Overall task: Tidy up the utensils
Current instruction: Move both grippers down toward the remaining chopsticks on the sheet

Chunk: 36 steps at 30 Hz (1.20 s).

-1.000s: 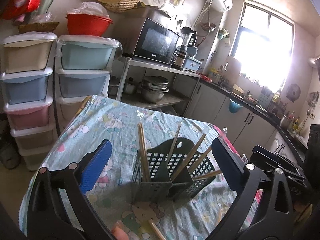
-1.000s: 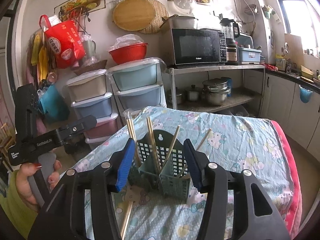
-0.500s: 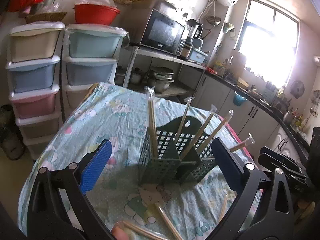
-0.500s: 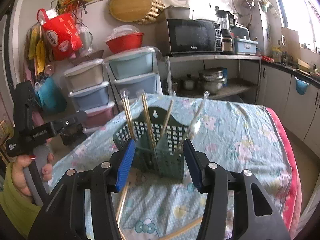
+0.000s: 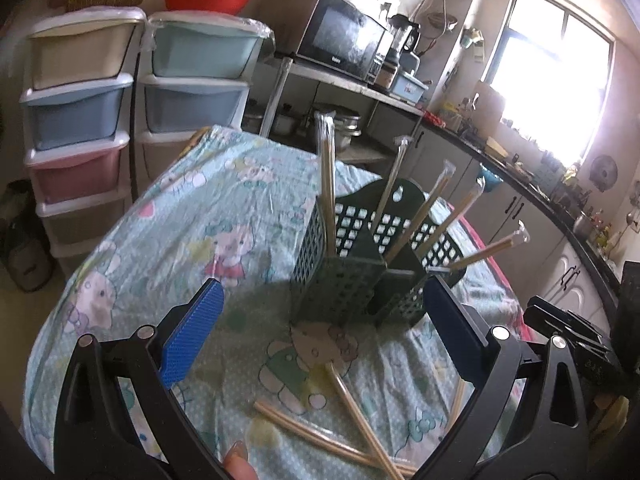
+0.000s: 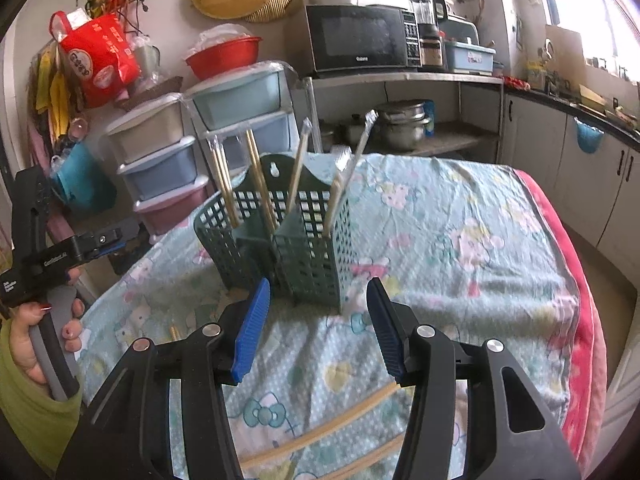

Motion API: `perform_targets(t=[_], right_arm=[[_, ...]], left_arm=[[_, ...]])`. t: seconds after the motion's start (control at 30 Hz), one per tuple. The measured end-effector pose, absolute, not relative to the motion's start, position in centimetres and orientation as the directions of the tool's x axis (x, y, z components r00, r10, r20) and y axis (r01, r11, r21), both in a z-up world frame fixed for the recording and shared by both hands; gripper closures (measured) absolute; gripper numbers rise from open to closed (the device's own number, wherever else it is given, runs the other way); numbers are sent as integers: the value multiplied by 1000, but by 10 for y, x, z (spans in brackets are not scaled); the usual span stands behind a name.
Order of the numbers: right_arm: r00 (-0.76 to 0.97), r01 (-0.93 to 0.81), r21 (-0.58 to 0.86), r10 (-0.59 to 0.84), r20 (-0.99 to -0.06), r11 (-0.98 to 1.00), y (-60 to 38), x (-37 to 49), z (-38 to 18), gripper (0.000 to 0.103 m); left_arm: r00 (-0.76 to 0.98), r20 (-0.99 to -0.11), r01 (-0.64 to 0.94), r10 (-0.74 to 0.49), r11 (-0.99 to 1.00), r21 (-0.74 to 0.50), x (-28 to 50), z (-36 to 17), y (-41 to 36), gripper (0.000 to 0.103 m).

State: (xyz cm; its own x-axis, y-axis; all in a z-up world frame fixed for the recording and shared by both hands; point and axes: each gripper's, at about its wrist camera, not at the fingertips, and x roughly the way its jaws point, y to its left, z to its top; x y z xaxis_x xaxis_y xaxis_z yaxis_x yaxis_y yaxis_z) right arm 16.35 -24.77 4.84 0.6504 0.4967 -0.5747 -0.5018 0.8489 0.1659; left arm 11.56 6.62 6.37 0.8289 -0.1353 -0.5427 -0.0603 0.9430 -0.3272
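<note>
A dark green perforated utensil holder (image 5: 360, 264) stands on the table with several plastic-wrapped chopstick pairs (image 5: 329, 184) upright in it; it also shows in the right wrist view (image 6: 288, 236). Loose wrapped chopsticks (image 5: 352, 420) lie on the cloth in front of it, and others lie in the right wrist view (image 6: 328, 428). My left gripper (image 5: 320, 328) is open and empty above the loose chopsticks. My right gripper (image 6: 318, 320) is open and empty, just short of the holder.
The table wears a light blue cartoon-print cloth (image 5: 192, 216) with a pink edge (image 6: 576, 280). Stacked plastic drawers (image 5: 80, 120) stand past the table's far left. A shelf with a microwave (image 6: 360, 40) and pots, and a kitchen counter (image 5: 540, 200), lie beyond.
Both grippers have tilted down and drawn back from the holder, bringing the loose chopsticks on the cloth into view. The holder has not moved.
</note>
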Motion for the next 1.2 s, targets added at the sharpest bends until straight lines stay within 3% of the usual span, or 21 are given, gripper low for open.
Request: perform_targets(t=[0.9, 1.2], right_arm=[[562, -432, 205, 440, -700, 878, -264, 164, -17, 54], [528, -387, 239, 427, -734, 890, -271, 172, -36, 54]], left_arm=[[651, -689, 25, -319, 916, -400, 125, -13, 20, 11], [591, -726, 31, -351, 909, -415, 136, -33, 6, 23]])
